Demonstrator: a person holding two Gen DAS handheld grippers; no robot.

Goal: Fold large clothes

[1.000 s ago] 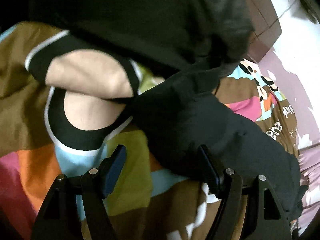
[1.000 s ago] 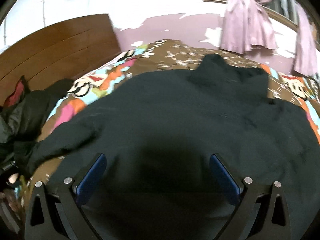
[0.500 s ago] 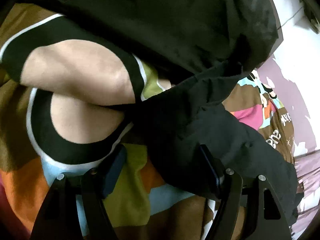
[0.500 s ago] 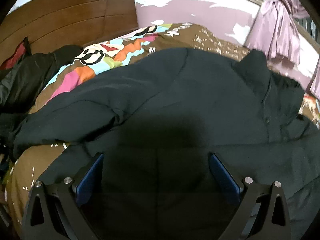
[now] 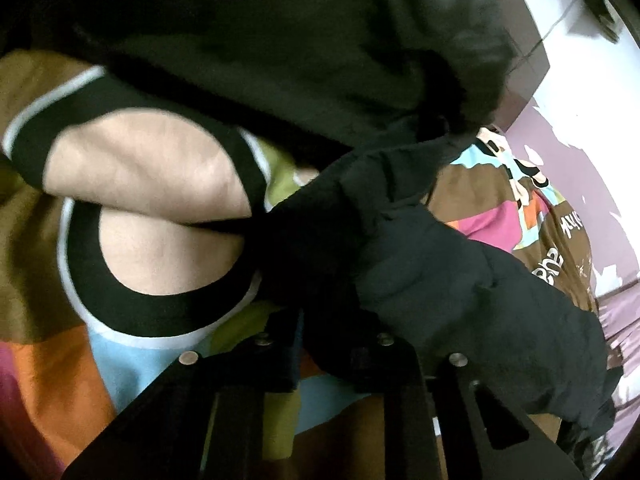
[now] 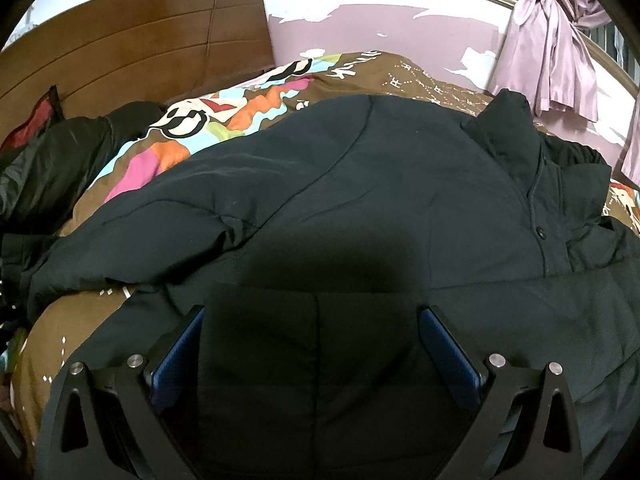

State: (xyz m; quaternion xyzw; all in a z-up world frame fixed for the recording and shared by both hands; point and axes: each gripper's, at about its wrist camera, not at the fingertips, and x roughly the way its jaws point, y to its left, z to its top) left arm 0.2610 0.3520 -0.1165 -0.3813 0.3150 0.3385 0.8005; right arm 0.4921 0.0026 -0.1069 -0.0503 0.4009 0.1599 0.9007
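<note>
Spread across the bed, a patchwork bedspread (image 6: 256,108) in brown, pink, orange and blue is carrying everything you are working on. Nearest you, the black jacket (image 6: 360,208) is lying over that bedspread, covering most of it. Your right gripper (image 6: 311,344) is hovering over the jacket's near panel with its jaws standing wide and nothing between the blue pads (image 6: 176,356) — no fabric is being pinched there. Your left gripper (image 5: 326,344) has just been closing, and its jaws are now squeezing a fold of the jacket's sleeve (image 5: 460,280), which is trailing off the jacket's left side onto the bedspread. Beyond the jacket, a wooden headboard (image 6: 140,48) is standing against the wall, and a lilac curtain (image 6: 548,48) is hanging — knotted — beside the window frame.
</note>
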